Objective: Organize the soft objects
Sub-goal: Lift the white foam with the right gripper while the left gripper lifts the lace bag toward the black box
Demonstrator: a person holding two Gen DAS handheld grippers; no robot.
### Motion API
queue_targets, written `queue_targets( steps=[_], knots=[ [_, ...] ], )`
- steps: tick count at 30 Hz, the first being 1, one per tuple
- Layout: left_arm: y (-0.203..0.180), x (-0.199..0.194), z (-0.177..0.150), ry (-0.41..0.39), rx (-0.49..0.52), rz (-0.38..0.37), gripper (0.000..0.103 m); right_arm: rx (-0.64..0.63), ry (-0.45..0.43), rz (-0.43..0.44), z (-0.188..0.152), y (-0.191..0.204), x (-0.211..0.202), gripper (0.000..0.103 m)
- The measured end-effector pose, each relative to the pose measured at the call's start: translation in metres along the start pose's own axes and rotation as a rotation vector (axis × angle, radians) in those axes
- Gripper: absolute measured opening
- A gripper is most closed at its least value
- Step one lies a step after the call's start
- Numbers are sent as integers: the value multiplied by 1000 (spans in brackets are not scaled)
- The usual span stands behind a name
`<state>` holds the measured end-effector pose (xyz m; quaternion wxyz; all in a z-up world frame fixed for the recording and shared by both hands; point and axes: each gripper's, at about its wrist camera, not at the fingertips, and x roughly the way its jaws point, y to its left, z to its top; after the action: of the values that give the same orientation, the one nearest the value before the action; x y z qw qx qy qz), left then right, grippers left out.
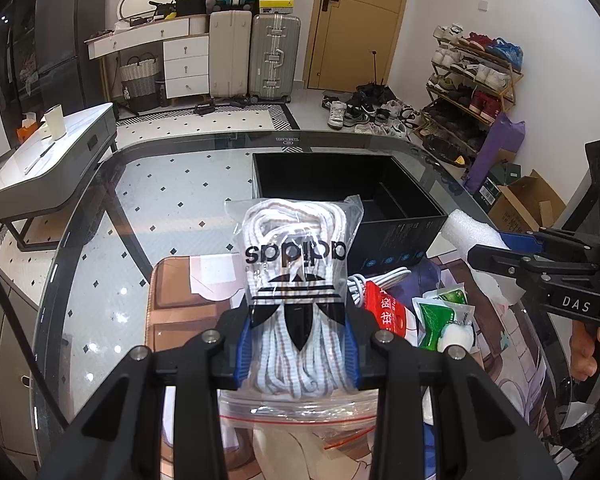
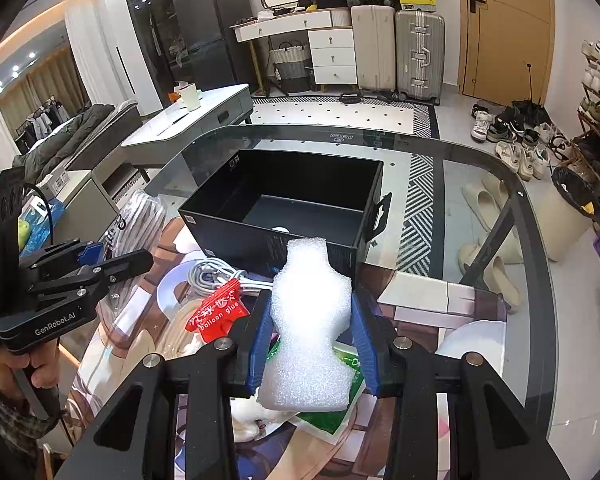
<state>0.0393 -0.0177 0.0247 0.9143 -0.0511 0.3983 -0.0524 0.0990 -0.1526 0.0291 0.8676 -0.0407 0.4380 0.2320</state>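
Shoelaces in a clear bag (image 1: 296,280) sit pinched between our left gripper's (image 1: 298,344) blue pads, while our right gripper (image 2: 310,340) squeezes a white foam piece (image 2: 310,320) at its waist. Both hang above the cluttered mat, just short of the open black box (image 2: 284,196). Bare glass table (image 1: 172,200) spreads leftward. Only the right view shows the red glue packet's (image 2: 218,312) label.
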Motion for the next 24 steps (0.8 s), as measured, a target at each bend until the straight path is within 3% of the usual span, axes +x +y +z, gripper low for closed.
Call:
queue_targets(
  steps=[24],
  knots=[
    [-4, -1, 29, -1, 32, 21, 34, 9, -45, 12, 29, 5, -13, 39]
  ],
)
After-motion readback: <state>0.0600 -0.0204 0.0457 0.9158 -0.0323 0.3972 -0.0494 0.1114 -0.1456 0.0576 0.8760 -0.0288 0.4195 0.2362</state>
